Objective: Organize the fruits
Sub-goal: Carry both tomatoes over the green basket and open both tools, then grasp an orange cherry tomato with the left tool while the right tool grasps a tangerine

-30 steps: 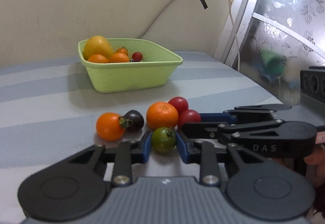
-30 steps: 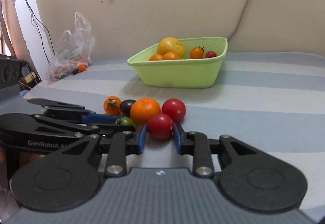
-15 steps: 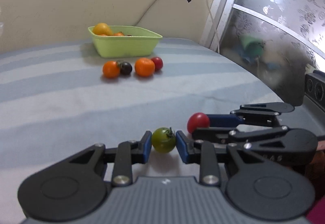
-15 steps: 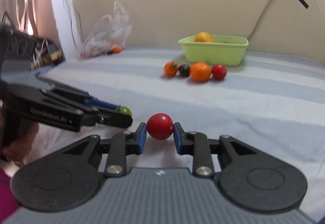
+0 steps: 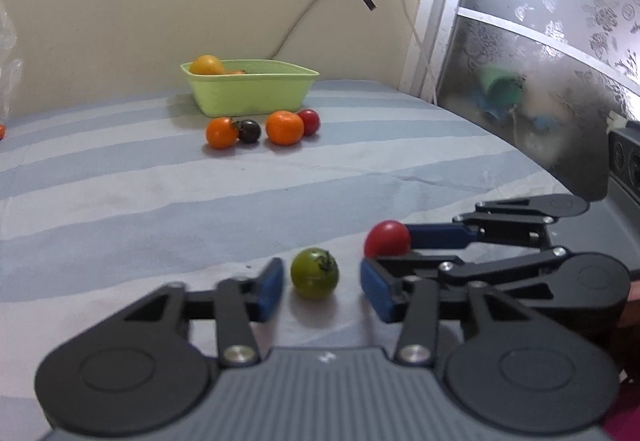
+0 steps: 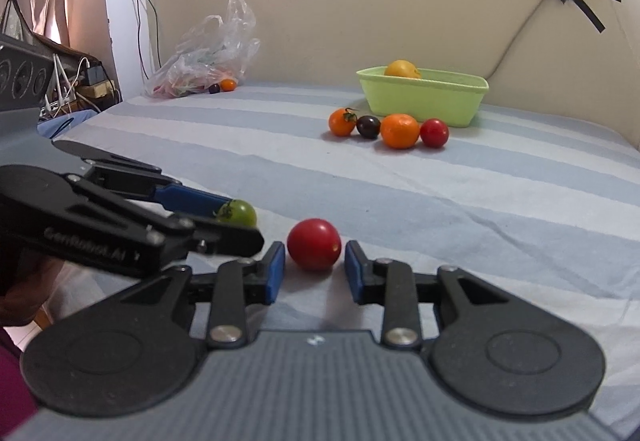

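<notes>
A green tomato (image 5: 315, 273) rests on the striped cloth between the pads of my left gripper (image 5: 321, 287), which is open with gaps on both sides. A red tomato (image 6: 314, 244) rests on the cloth between the pads of my right gripper (image 6: 314, 273), also open. The red tomato (image 5: 387, 239) and the right gripper show to the right in the left wrist view. The green tomato (image 6: 238, 213) shows in the right wrist view. Far ahead stands a light green basket (image 5: 256, 91) holding a yellow fruit (image 5: 206, 65).
In front of the basket lie an orange tomato (image 5: 221, 132), a dark tomato (image 5: 249, 130), an orange mandarin (image 5: 284, 127) and a red tomato (image 5: 309, 122). A plastic bag (image 6: 204, 53) with fruit lies at the far left by the wall. A frosted glass door (image 5: 540, 53) stands at the right.
Both grippers pulled back from the basket with their tomatoes to the near part of the cloth. Both have now opened and the tomatoes rest on the cloth.
</notes>
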Motion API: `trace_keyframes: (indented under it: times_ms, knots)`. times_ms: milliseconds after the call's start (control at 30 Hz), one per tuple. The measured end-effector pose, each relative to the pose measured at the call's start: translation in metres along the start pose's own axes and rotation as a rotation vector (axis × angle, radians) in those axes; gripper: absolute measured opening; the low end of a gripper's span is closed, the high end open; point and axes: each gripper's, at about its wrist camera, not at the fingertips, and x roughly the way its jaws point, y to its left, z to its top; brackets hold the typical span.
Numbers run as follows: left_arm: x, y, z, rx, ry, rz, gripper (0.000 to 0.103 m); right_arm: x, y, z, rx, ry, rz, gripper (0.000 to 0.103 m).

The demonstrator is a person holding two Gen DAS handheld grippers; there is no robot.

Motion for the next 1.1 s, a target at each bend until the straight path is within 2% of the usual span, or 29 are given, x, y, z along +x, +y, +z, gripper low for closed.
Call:
trace_keyframes:
  times_ms: [133, 267, 333, 400, 467, 633, 700, 767, 800, 833, 900, 1000, 1100]
  knots:
    - [0.001, 0.012, 0.016, -0.066, 0.001, -0.054, 0.026, 0.000, -0.007, 0.014, 0.024, -0.019, 0.041, 0.031]
    - [0.009, 0.026, 0.059, -0.093, -0.042, -0.074, 0.026, 0.014, -0.032, 0.050, 0.094, -0.068, 0.070, 0.031]
    - [0.020, 0.036, 0.086, -0.107, -0.075, -0.074, 0.026, 0.025, -0.045, 0.072, 0.099, -0.112, 0.051, 0.031]
    - [0.038, 0.048, 0.116, -0.114, -0.110, -0.037, 0.026, 0.043, -0.061, 0.095, 0.114, -0.159, 0.017, 0.031]
    - [0.059, 0.063, 0.142, -0.154, -0.116, -0.022, 0.026, 0.065, -0.077, 0.114, 0.137, -0.183, -0.021, 0.031]
    - [0.117, 0.099, 0.188, -0.256, -0.094, 0.012, 0.026, 0.120, -0.108, 0.139, 0.174, -0.159, -0.096, 0.031]
    - [0.136, 0.104, 0.197, -0.261, -0.076, 0.029, 0.028, 0.135, -0.117, 0.142, 0.180, -0.141, -0.123, 0.032]
    - [0.150, 0.104, 0.200, -0.246, -0.066, 0.053, 0.035, 0.146, -0.121, 0.142, 0.171, -0.128, -0.152, 0.033]
    - [0.155, 0.103, 0.201, -0.237, -0.064, 0.066, 0.043, 0.149, -0.121, 0.141, 0.162, -0.127, -0.168, 0.034]
    - [0.157, 0.101, 0.200, -0.227, -0.064, 0.080, 0.048, 0.150, -0.122, 0.141, 0.155, -0.131, -0.183, 0.041]
    - [0.157, 0.098, 0.198, -0.220, -0.069, 0.089, 0.048, 0.144, -0.124, 0.139, 0.161, -0.147, -0.194, 0.048]
    - [0.143, 0.096, 0.194, -0.221, -0.092, 0.056, 0.048, 0.127, -0.126, 0.138, 0.174, -0.187, -0.173, 0.047]
    - [0.109, 0.089, 0.179, -0.186, -0.137, 0.040, 0.048, 0.102, -0.117, 0.128, 0.163, -0.206, -0.134, 0.047]
